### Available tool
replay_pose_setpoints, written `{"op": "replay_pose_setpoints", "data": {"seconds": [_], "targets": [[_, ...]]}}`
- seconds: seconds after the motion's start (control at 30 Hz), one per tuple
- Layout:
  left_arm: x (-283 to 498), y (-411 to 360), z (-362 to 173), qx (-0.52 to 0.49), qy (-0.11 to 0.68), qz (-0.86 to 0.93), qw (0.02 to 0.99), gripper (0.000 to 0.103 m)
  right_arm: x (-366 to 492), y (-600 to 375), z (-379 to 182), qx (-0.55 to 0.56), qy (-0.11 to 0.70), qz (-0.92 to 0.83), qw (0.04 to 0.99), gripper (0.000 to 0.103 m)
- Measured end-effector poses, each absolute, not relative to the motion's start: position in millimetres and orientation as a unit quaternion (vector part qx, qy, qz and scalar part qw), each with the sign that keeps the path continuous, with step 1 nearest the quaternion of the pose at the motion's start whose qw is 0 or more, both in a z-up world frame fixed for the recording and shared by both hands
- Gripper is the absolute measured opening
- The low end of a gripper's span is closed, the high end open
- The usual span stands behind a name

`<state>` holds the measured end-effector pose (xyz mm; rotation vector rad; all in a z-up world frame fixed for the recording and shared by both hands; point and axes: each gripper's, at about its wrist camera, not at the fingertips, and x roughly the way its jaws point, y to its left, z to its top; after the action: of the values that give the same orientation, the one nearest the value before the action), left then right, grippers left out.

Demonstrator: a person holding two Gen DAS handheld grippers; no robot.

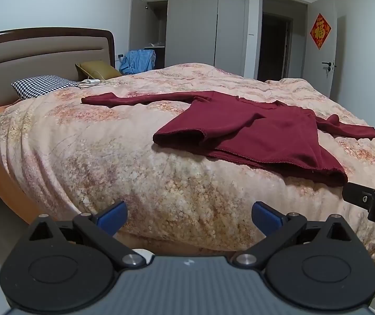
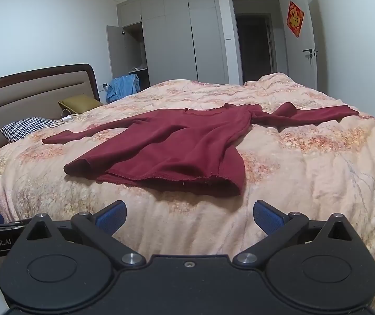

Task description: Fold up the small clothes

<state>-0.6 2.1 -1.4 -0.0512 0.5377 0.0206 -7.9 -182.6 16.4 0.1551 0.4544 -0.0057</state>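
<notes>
Dark red long-sleeved knit top (image 2: 166, 147) lies spread flat on the bed's peach floral quilt (image 2: 305, 178), centre of the right wrist frame, right of centre in the left wrist frame (image 1: 261, 134). Both sleeves stretched outward; one reaches toward the left of the frame, the other toward the right edge. Near hem slightly doubled over at its left corner (raw edge visible).

Left claw (image 1: 189, 216): blue-padded fingers spread wide, released, nothing between them, hovering at the bottom of its frame short of the quilt edge. Right claw (image 2: 189, 216): likewise wide open and empty, its tips just below the top's hem in the frame, not touching the cloth.

Black-and-white houndstooth pillow (image 2: 27, 128) and olive cushion (image 2: 80, 103) sit at the padded beige headboard (image 2: 30, 92), left of frame. Grey wardrobe (image 2: 177, 34) upper centre, one door ajar.
</notes>
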Motion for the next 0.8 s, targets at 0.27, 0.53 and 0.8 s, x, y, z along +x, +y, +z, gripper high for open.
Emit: {"op": "replay_pose_setpoints", "data": {"seconds": [0.27, 0.53, 0.8], "targets": [[-1.5, 2.7, -2.8, -0.027, 0.268, 0.010, 0.963, 0.103, -9.3, -184.6, 14.5, 0.078, 0.227, -0.004, 0.971, 0.103], [-2.1, 0.9, -4.5, -0.027, 0.269, 0.010, 0.963, 0.103, -9.3, -184.6, 14.6, 0.078, 0.227, -0.004, 0.971, 0.103], [-2.5, 0.7, -6.4, -0.028, 0.270, 0.011, 0.962, 0.103, -8.0, -183.7, 14.0, 0.078, 0.228, -0.005, 0.971, 0.103]]}}
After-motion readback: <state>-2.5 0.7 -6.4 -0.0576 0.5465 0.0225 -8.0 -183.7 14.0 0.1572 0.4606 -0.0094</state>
